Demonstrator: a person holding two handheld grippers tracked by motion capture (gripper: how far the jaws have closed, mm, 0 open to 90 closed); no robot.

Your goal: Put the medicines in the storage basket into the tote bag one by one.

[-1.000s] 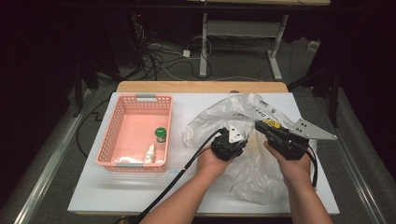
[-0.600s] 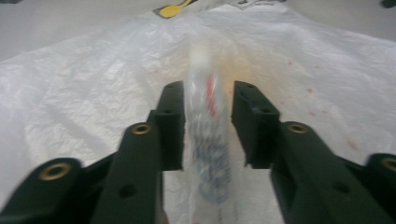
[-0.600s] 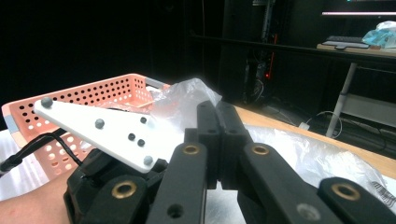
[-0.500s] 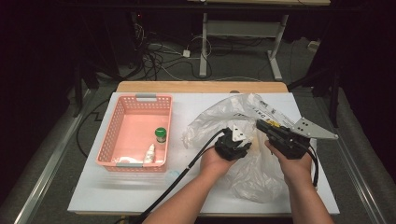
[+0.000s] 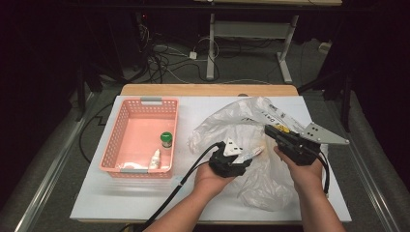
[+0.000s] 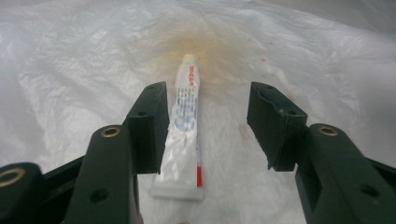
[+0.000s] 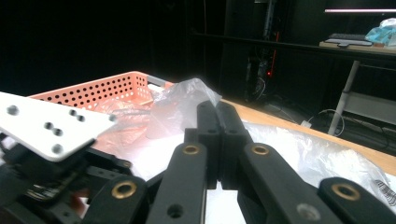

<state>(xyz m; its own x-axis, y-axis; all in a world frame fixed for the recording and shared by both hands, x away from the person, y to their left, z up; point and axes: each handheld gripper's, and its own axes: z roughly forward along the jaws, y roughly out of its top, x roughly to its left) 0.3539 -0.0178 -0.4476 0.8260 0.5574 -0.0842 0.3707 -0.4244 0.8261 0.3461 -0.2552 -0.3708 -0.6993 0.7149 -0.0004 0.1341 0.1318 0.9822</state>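
A white toothpaste tube [image 6: 184, 116] lies on the crumpled clear plastic bag [image 6: 70, 56], cap end pointing away. My left gripper [image 6: 208, 93] stands open around it. Its jaws have just been opening; the tube rests beside the left jaw, well apart from the right one. From above, the left gripper [image 5: 246, 155] points right into the bag [image 5: 227, 125], and the tube [image 5: 253, 152] shows at its tips. My right gripper [image 5: 267, 129] hovers over the bag's right half with both jaws pressed together [image 7: 217, 109]. I cannot tell whether thin film is pinched between them.
A pink perforated basket [image 5: 140, 101] stands at the left of the white table [image 5: 121, 198]. It holds a green-capped jar [image 5: 166, 139] and a small white bottle [image 5: 154, 158]. Cables trail from both grippers toward the near edge. Dark floor and desk legs lie beyond.
My left gripper has drawn back a little toward the near left and its jaws have spread apart, freeing the tube. The right gripper has stayed put.
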